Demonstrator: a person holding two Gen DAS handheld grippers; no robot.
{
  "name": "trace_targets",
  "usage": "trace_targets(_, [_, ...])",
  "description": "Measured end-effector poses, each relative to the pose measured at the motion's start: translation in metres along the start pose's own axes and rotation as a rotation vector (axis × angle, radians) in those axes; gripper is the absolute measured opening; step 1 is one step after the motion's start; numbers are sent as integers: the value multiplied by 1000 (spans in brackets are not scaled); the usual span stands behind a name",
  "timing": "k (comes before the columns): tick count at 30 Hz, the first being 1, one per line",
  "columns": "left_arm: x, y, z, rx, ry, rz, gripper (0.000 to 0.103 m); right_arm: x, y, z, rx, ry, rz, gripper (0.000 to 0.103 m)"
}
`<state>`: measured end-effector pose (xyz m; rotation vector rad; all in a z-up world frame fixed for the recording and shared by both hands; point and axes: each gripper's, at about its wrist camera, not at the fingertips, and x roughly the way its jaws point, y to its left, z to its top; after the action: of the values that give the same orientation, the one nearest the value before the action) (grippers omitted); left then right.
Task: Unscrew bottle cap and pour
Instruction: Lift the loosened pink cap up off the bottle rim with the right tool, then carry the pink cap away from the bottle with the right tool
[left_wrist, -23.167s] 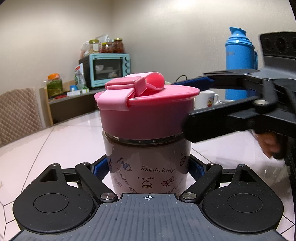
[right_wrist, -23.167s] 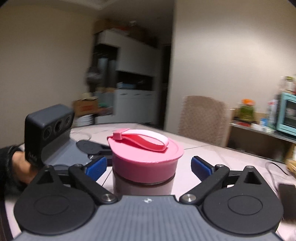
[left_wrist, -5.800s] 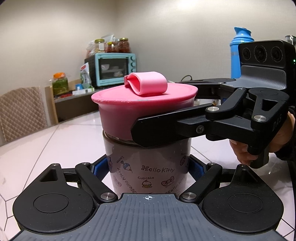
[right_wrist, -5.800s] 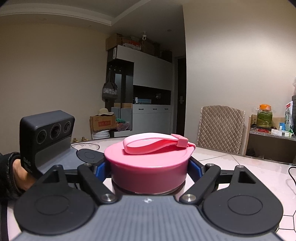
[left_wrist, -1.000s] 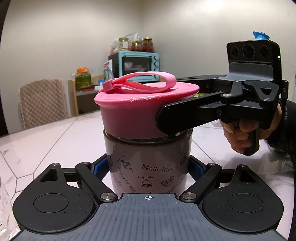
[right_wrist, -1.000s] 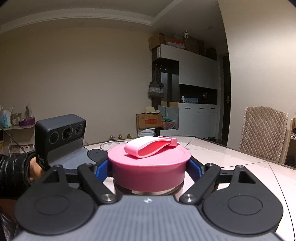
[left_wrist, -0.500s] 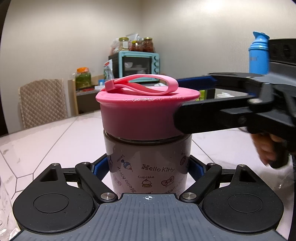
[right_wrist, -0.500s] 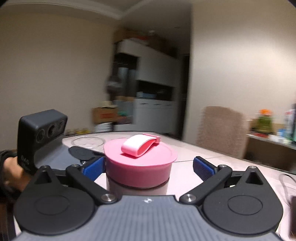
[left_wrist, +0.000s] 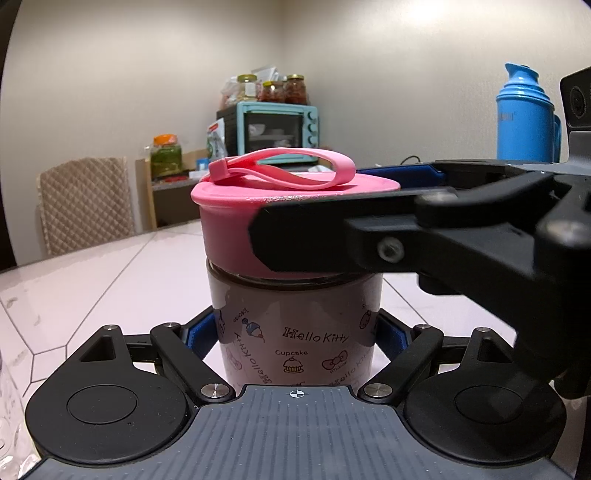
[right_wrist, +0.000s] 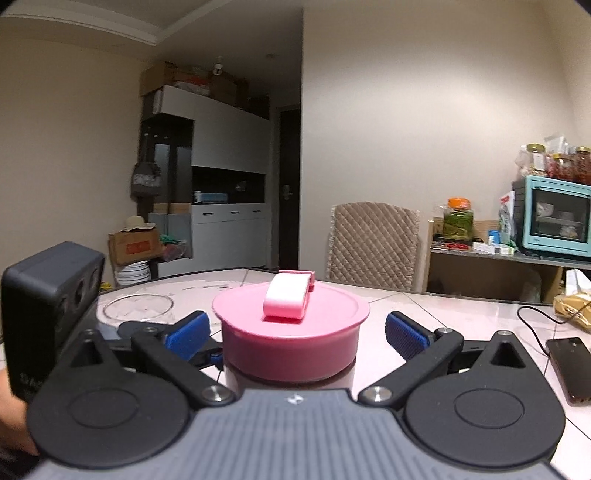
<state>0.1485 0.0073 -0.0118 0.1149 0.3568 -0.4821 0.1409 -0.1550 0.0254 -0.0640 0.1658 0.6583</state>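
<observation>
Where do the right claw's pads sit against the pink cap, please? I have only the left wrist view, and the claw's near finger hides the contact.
Observer: The right claw is open. Both blue pads stand clear of the cap, with a gap on each side.
Operator: Thank you. What lies on the table to the right of the bottle, as that claw looks at it?
Observer: A dark phone lies flat on the table, with a black cable beyond it.
Operator: And on the other side?
Observer: A clear glass dish sits on the table behind the pad on that side.
</observation>
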Motion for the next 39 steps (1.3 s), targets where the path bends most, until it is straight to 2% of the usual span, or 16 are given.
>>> trace_targets(7, [-9, -3, -4, 2, 0, 1, 90, 11, 9, -1, -8, 15, -44, 101])
trace_targets(9, [-9, -3, -4, 3, 0, 1, 90, 12, 10, -1, -3, 13, -42, 91])
trace_targets(13, [-10, -2, -4, 0, 0, 0, 90, 14, 10, -2, 6, 19, -29, 85])
trace_targets(16, [-10, -3, -4, 4, 0, 0, 90, 13, 7, -2, -1, 22, -11, 85])
trace_targets(20, [-10, -2, -3, 6, 1, -3, 90, 14, -11, 1, -23, 36, 95, 85])
trace_targets(26, [-9, 3, -3, 12, 2, -20, 90, 16, -40, 7, -117, 22, 304, 85])
trace_targets(31, [-8, 5, -3, 13, 1, -25, 90, 18, -65, 19, -95, 11, 442, 85])
trace_targets(36, [-7, 5, -3, 16, 1, -24, 90, 11, -71, 27, -75, -17, 460, 85])
trace_targets(39, [-7, 6, -2, 18, 1, -23, 90, 5, -72, 30, -74, -27, 431, 85])
